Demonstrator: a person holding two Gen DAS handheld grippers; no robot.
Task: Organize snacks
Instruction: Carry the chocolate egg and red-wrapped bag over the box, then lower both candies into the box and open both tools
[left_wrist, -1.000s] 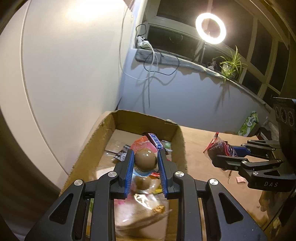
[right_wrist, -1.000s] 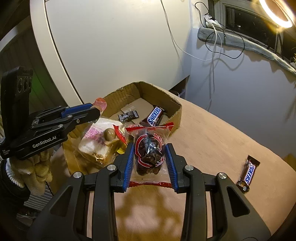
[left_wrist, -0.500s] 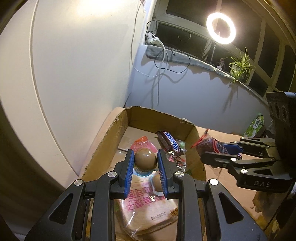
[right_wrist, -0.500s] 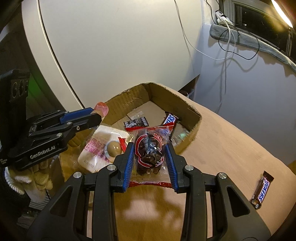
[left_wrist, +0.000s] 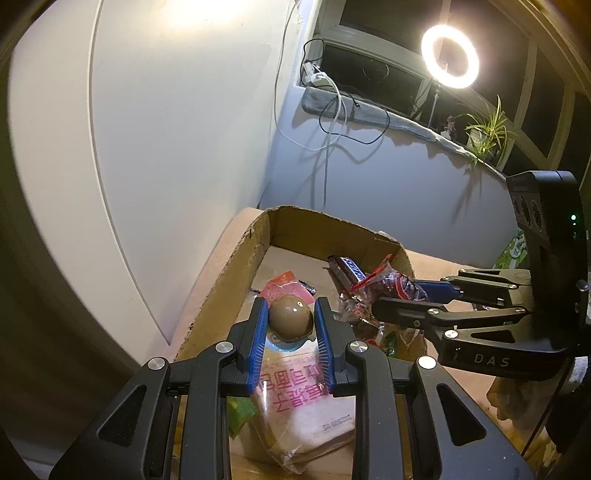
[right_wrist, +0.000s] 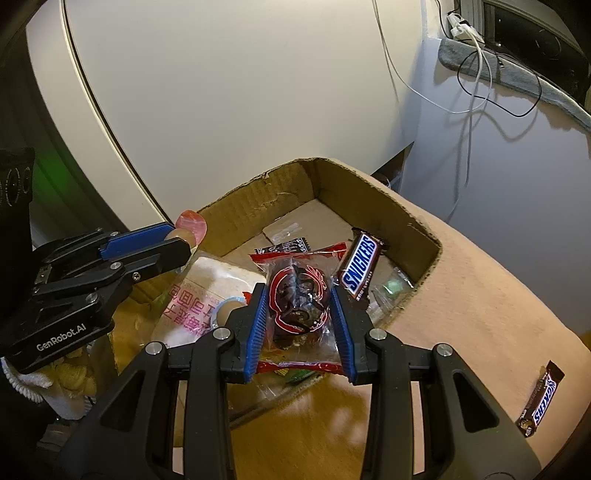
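Right tongs (right_wrist: 300, 308), clamped on a red packet (right_wrist: 299, 295), have swung from the tabletop over the cardboard box (right_wrist: 369, 192), beside left tongs (left_wrist: 290, 321) gripping a wrapped egg (left_wrist: 290, 317), both snacks poised for dropping in.

Each claw is a black plastic two-finger assembly with triangular cut-outs in its linkage arms and round silver screw heads at the pivots. Ribbed blue pads line the inner finger faces. The left claw (left_wrist: 290, 325), at lower centre of its own view, carries white "GenRobot.AI" lettering, legible at lower left of the right wrist view. The right claw (right_wrist: 300, 308) bears "DAS" lettering and a black housing with round ports and a green indicator. Both hands wear white knitted gloves (right_wrist: 27, 380)
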